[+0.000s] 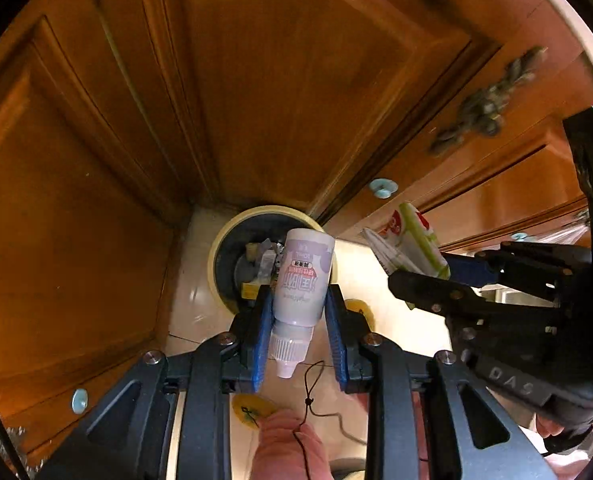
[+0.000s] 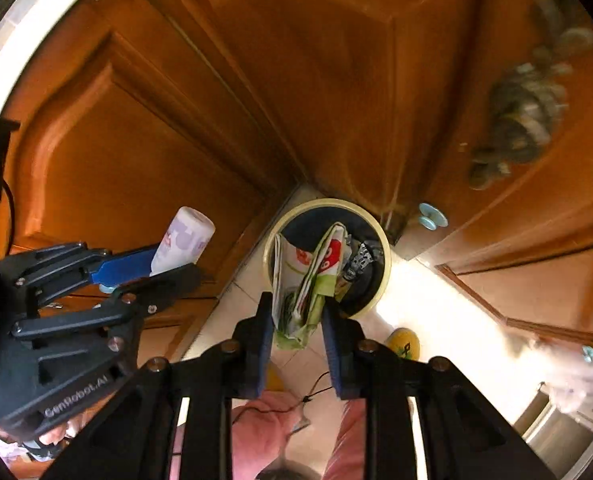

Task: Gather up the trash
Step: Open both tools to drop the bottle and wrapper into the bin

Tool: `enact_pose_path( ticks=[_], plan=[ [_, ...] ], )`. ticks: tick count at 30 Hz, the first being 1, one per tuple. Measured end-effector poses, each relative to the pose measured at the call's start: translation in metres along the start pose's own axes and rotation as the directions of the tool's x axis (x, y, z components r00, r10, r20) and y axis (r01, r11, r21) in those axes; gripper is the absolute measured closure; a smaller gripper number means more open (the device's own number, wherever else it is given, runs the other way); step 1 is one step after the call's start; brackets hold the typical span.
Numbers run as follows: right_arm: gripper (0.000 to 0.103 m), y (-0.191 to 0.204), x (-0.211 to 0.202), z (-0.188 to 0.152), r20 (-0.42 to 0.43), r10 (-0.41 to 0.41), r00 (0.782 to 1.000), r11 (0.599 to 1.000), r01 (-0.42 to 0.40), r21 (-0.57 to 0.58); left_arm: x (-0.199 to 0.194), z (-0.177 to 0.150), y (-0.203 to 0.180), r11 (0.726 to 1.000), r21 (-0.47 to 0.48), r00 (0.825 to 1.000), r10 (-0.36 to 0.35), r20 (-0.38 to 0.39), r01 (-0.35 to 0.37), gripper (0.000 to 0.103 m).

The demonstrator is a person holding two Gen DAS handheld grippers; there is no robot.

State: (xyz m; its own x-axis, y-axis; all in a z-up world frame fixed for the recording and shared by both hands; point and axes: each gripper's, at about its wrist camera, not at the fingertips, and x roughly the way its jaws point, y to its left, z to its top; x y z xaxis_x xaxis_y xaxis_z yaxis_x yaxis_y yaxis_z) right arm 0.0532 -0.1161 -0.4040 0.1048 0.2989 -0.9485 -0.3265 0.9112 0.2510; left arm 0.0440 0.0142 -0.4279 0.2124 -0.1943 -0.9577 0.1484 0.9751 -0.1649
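I have a piece of trash in each hand, and both hang over the round trash bin [image 1: 232, 236] that stands on the tiled floor in the corner of the wooden cabinets [image 1: 280, 80]. My left gripper [image 1: 298, 312] has its jaws drawn nearly together on a small white squeeze bottle [image 1: 305, 280], pads pressing on its sides; its long axis runs along the fingers, cap toward me and base toward the bin. My right gripper [image 2: 298, 320] is likewise narrowed on a folded green and white wrapper [image 2: 308, 280], pinched near its lower end, the loose part fanning out ahead. Both grippers point steeply down. In each wrist view the bin's opening lies straight ahead of the held thing and below it, with other rubbish already inside. The right looks somewhat better centred over the opening; the bottle sits nearer the rim, so I judge the wrapper can drop first.
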Motion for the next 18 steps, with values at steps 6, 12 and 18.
enact_pose_path(
  ticks=[6,12,18],
  plan=[
    [0.072,-0.006,0.035,0.007,-0.009,0.0,1.0,1.0,0.0,-0.018,0.037,-0.003,0.002,0.999,0.017,0.999,0.04,-0.021,-0.039,0.077],
    [0.062,-0.018,0.058,0.012,-0.024,-0.008,1.0,1.0,0.008,0.009,0.052,0.002,0.02,0.993,-0.02,0.993,0.114,-0.019,-0.114,0.022],
    [0.059,-0.021,0.061,0.007,-0.024,-0.025,0.999,1.0,0.026,0.013,0.058,0.003,0.032,0.992,-0.026,0.991,0.126,-0.042,-0.127,0.022]
  ],
)
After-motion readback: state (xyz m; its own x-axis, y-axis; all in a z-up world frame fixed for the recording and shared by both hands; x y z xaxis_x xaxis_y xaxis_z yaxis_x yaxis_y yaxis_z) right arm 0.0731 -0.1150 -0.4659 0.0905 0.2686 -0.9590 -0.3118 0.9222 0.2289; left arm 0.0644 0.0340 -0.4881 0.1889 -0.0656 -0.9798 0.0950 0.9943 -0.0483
